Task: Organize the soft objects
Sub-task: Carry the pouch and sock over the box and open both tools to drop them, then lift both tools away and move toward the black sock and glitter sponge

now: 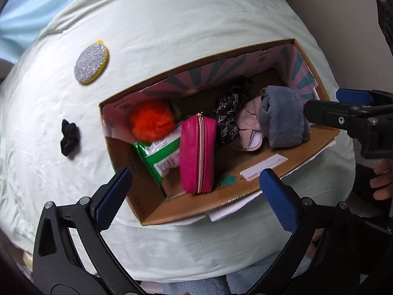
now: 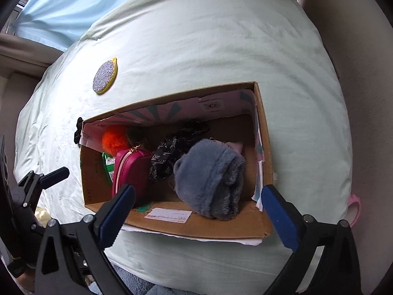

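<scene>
Two soft items are left outside the open brown cardboard box [image 1: 245, 182] on the pale green bed sheet [image 1: 172, 24]: a flat oval silver glitter pad with a yellow rim [image 1: 91, 61], lying toward the far left part of the bed, and a small black fabric scrunchie [image 1: 69, 139], lying just off the box's left end. Inside the box are seen an orange fluffy pom-pom [image 1: 152, 120], a green plastic packet [image 1: 159, 157], a magenta zipped pouch standing on its edge [image 1: 197, 154], a black printed cloth [image 1: 228, 120], a pale pink garment [image 1: 250, 130] and a grey plush bundle [image 2: 211, 182] at the right end.

The left gripper [image 1: 196, 199] is held above the box's near edge with its blue-padded fingers [image 1: 115, 196] spread wide and nothing between them. The right gripper [image 2: 199, 213] is likewise wide open and empty, over the near wall beside the grey bundle.

Several risks are judged from here. The glitter pad lies flat against the sheet, so the sheet could be pinched up with it, or the pad could slip from the fingers. The scrunchie sits close to the box wall, and the cardboard could be caught or the box shoved if the approach is made from that side. The upright pouch could be toppled by anything dropped next to it. The mattress yields, so a firm downward press could tilt the box.
</scene>
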Demonstrator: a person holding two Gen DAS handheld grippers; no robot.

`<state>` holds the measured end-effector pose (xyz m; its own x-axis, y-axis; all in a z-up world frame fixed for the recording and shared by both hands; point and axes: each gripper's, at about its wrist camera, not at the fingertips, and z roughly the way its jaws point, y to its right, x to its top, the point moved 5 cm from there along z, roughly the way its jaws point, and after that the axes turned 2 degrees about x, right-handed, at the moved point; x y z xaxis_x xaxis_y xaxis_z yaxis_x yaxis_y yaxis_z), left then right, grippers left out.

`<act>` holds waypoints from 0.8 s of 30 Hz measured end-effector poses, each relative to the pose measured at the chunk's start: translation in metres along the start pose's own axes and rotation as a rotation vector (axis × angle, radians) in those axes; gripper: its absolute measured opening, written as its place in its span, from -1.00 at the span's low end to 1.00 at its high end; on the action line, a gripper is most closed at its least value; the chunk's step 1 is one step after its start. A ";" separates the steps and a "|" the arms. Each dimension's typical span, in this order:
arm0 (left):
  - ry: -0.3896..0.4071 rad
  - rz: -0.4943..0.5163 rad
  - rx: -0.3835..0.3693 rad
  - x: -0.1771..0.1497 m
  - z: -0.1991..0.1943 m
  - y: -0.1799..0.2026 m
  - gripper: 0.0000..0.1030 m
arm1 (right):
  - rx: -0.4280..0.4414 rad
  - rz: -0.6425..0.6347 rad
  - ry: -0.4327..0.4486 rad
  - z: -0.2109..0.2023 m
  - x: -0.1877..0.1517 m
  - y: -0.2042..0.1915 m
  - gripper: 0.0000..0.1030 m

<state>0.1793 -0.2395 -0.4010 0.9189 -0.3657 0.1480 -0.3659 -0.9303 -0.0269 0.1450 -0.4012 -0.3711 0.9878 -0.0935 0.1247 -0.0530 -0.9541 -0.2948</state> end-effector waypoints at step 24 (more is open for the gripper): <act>0.289 -0.108 0.012 -0.042 -0.146 -0.066 0.99 | -0.029 -0.123 0.292 -0.127 -0.009 -0.098 0.98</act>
<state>0.1431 -0.1580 -0.2608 0.8719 -0.2422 0.4255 -0.2647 -0.9643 -0.0066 0.1225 -0.3425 -0.2234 0.9035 -0.0507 0.4256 0.0557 -0.9706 -0.2340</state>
